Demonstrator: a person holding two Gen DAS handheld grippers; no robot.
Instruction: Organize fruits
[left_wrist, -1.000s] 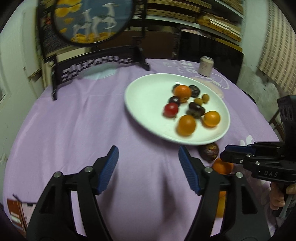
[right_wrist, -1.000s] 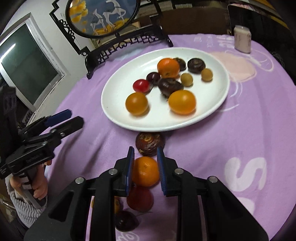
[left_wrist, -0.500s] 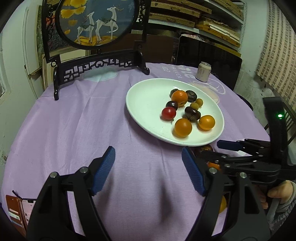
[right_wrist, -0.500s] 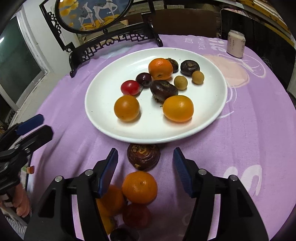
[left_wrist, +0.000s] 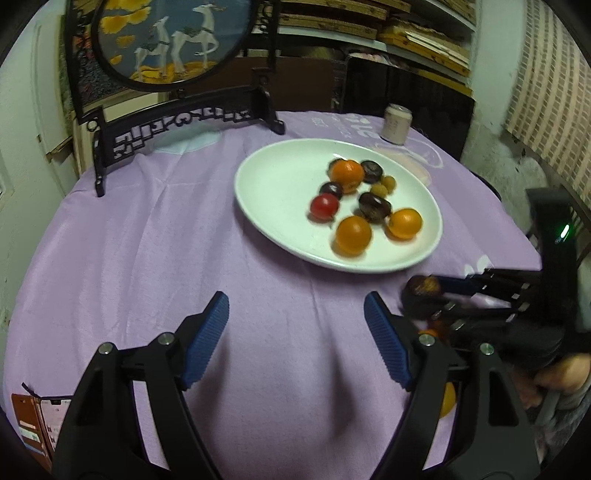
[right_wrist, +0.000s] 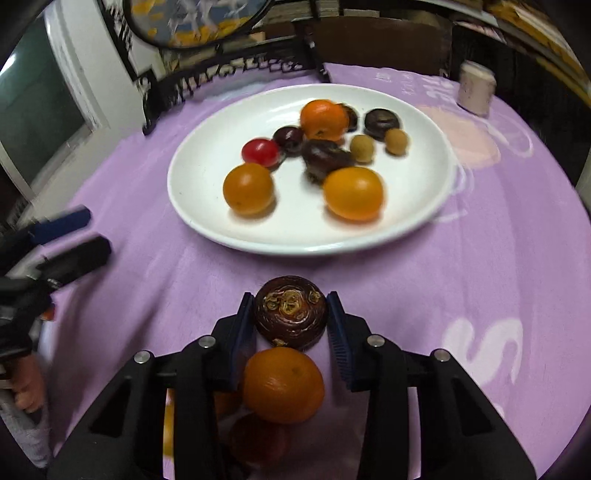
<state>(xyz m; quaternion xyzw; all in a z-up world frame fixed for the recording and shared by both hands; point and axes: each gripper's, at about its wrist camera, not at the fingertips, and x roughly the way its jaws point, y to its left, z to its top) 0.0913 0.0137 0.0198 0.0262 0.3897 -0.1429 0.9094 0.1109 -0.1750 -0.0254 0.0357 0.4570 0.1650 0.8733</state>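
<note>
Purple tablecloth w/ white plate of fruit just ahead of both tongs. Right gripper is clamped on dark brown fruit; an orange sits just behind it, btwn the arms. Left gripper is spread wide, nothing btwn its pads, over bare cloth.

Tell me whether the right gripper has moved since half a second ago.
Yes. The right gripper has advanced toward the white plate and closed onto the dark brown fruit, leaving the orange behind its fingertips.
</note>
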